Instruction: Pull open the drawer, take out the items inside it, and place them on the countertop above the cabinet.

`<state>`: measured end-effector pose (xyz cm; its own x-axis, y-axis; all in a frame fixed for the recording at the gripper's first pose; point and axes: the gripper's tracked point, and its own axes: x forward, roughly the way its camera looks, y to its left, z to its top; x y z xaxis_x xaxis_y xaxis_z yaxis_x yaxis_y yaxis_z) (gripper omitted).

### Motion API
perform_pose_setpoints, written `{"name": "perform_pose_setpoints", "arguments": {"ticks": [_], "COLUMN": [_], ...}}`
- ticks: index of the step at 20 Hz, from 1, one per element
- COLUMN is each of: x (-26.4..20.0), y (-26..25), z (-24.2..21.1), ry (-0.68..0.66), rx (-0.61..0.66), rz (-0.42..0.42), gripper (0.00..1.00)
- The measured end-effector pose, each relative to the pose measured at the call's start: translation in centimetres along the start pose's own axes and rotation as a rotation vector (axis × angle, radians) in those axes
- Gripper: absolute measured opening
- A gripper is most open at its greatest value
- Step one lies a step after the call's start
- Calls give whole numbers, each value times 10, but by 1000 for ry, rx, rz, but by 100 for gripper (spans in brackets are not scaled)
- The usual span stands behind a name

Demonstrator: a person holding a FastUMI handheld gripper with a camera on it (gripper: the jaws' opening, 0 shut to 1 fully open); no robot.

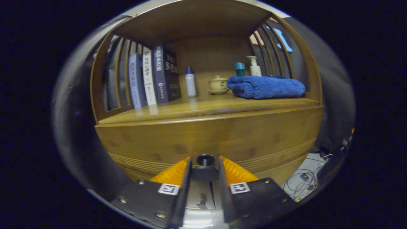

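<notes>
The drawer front (210, 140) stood flush with the cabinet, not yet pulled, with its dark round knob (205, 160) low on the panel and sitting right between the two fingers of the hand-held gripper (205, 167). The step in hand looked to be taking hold of that knob, and doing it well would call for the fingers to bite on the narrow stem behind the knob's head, centred and level, and then for a straight pull toward the near side along the drawer's run, since a skewed tug could slip off the head or bind the drawer. The fingers were drawn in to a narrow gap, close on either side of the knob; whether both pads truly pressed on it I could not tell, as the contact was hidden behind the finger edges. What lay inside the drawer was out of sight. Above it, the bench (190, 111) already carried a row of books (154, 78) at the left, a small white bottle (190, 82), a lidded cup (218, 84), and a folded blue towel (265, 86) at the right with a teal-capped bottle (240, 69) and a pump bottle (254, 66) behind it, leaving bare wood along the near edge for the items.
</notes>
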<state>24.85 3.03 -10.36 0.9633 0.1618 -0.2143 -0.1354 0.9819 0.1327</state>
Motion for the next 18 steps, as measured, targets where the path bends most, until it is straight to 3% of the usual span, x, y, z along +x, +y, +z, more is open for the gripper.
{"name": "perform_pose_setpoints", "arguments": {"ticks": [2,3,4,12,18], "x": [1,0,-4,-82,-136], "y": [1,2,1,0,-1], "z": [-2,-2,-5,-28,-50], "ry": [10,24,29,105,210], "rx": [2,5,15,38,-12], "rz": [-14,-21,-30,-108,-137], "gripper": [37,37,30,31,30]}}
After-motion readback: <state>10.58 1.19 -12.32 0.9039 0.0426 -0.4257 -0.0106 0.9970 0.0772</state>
